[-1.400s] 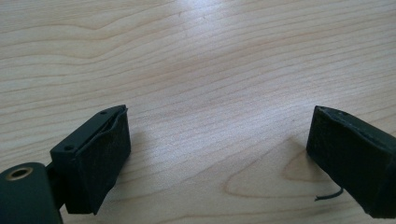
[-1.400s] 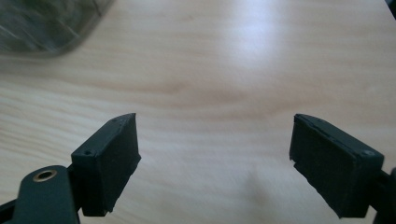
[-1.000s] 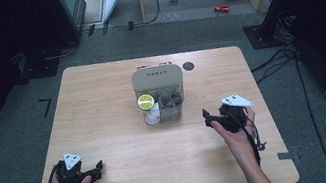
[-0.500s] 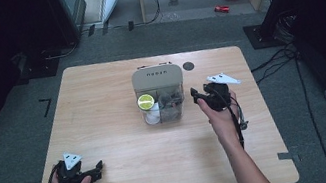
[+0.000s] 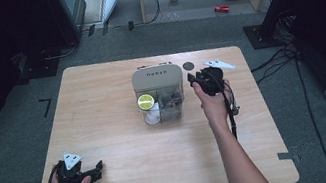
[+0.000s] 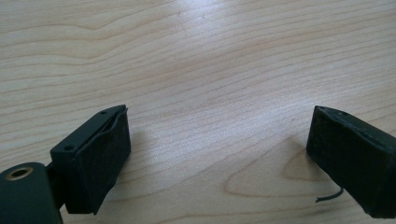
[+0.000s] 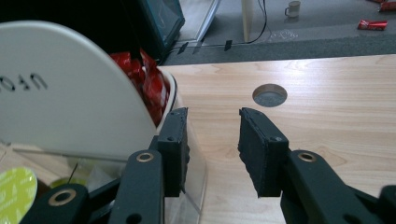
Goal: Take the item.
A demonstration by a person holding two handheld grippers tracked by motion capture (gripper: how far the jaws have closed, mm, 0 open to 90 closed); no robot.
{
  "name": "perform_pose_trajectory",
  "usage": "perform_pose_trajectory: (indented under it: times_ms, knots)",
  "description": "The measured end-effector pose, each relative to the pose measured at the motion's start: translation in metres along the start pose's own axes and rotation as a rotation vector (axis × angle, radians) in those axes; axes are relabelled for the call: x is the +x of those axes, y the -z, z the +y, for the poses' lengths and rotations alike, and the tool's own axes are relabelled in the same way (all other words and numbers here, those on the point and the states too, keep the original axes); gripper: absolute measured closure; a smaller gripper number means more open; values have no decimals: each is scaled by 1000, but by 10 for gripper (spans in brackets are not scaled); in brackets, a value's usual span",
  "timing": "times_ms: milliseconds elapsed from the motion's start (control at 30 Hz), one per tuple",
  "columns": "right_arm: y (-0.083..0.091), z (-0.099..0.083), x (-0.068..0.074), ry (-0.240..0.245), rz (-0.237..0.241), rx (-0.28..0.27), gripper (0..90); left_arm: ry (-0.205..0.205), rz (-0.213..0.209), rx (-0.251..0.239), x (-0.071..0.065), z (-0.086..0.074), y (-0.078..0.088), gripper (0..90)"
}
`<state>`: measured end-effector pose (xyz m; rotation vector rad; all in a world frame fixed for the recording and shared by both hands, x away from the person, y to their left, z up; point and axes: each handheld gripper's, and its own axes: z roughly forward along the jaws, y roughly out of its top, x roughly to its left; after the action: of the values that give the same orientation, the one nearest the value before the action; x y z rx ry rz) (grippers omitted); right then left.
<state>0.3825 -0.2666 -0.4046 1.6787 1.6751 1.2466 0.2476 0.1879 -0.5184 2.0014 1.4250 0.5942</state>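
- Standing mid-table, the clear container (image 5: 162, 103) with its beige lid (image 5: 157, 78) rests on the pale wooden table (image 5: 107, 132); grey carpet lies beyond.
- The right gripper (image 7: 212, 140) sits just beside its right wall, jaws just closing, narrowly apart, nothing between them.
- The left gripper (image 6: 219, 154), well apart at the table's near-left corner, gapes wide, empty.

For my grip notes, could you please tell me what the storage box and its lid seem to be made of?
The box looks like clear, glossy plastic: its contents show through the walls. Its lid looks like matte, opaque beige plastic with moulded lettering, smooth and even.
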Motion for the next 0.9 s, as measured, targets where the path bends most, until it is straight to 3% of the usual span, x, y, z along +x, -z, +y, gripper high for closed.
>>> perform_pose_trajectory:
  times_ms: [167,467,633,900]
  knots:
    - [-6,7,2,-15,-9,-3,630,-1,0,1,0,0,0,68]
    - [-17,18,12,1,-13,5,653,-4,-3,1,0,0,0,67]
    - [-14,17,8,-11,40,8,656,-4,-4,0,0,0,0,67]
    - [-4,13,8,14,66,13,626,-6,-5,1,1,0,0,67]
